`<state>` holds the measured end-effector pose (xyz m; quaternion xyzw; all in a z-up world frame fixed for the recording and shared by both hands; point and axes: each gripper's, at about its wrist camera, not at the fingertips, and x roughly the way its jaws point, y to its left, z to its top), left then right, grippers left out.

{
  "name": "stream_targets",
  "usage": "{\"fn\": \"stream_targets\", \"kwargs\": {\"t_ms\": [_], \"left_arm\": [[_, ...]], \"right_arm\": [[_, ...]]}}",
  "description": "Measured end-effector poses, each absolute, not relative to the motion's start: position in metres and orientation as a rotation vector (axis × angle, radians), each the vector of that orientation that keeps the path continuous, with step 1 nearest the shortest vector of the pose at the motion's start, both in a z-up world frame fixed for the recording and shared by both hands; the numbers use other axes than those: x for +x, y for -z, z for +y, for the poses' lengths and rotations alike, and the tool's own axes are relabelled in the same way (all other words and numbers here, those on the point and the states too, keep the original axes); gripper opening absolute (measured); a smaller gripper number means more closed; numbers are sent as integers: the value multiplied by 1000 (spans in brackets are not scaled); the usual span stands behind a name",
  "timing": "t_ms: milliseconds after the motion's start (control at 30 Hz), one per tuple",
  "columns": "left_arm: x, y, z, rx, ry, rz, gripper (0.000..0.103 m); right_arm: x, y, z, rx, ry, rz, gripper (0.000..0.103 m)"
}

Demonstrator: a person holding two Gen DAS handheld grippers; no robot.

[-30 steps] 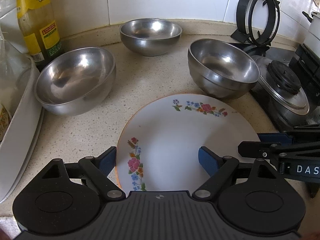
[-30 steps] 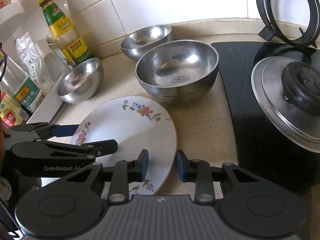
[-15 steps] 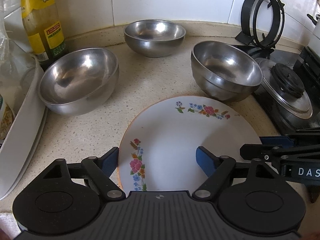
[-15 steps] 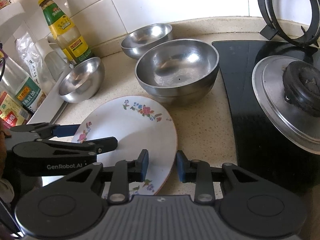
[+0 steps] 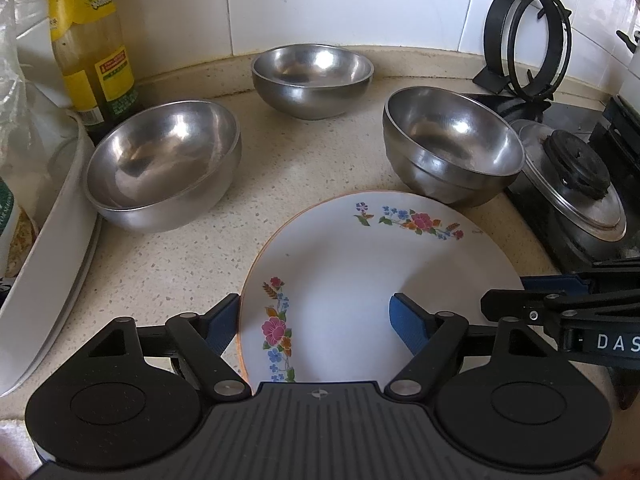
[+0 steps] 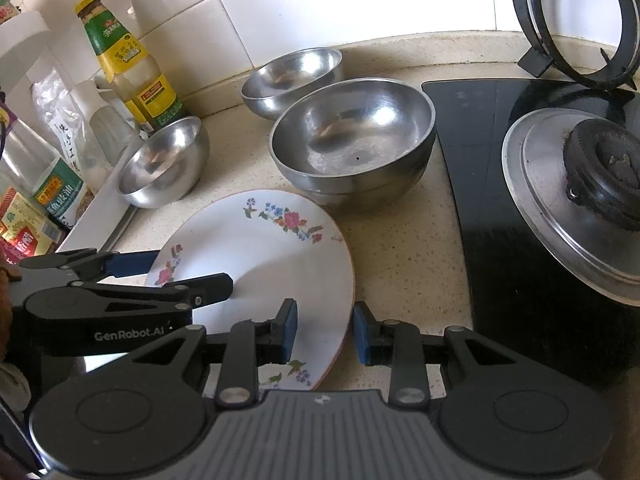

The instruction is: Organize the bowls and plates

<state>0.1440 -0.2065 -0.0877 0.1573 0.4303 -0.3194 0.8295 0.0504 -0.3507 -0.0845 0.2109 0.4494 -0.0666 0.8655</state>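
Floral plate (image 5: 360,280): lies on the speckled countertop (image 5: 180,264), in front of three steel bowls.
Left gripper (image 5: 316,322): fingers wide apart, astride the plate's near-left rim; jaws have just been closing; no pad visibly pressing.
Right gripper (image 6: 325,330): fingers narrowly apart, astride the plate's right edge; contact cannot be told.
Stacked steel bowls (image 6: 352,140): just behind the plate, beside the stove.

- Countertop (image 5: 168,256): beige speckled stone, tiled wall behind.
- Floral plate (image 5: 360,272): white, orange-rimmed, lying at the near edge.
- Left steel bowl (image 5: 160,164): upright, by the white tray.
- Rear steel bowl (image 5: 312,76): near the wall.
- Right steel bowls (image 5: 452,144): two nested, beside the black hob (image 6: 488,200).
- Sauce bottle (image 5: 92,52): upright, rear left.
- White tray (image 5: 60,240): along the left side.
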Motion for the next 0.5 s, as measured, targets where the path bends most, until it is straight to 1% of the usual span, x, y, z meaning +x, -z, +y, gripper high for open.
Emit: {"fn": "stream_targets", "kwargs": {"t_ms": [67, 500], "left_arm": [[143, 87, -205, 324, 673, 911, 82], [139, 75, -197, 298, 657, 885, 82]], "right_arm": [[50, 84, -352, 448, 138, 941, 50], [45, 77, -355, 504, 118, 905, 50]]}}
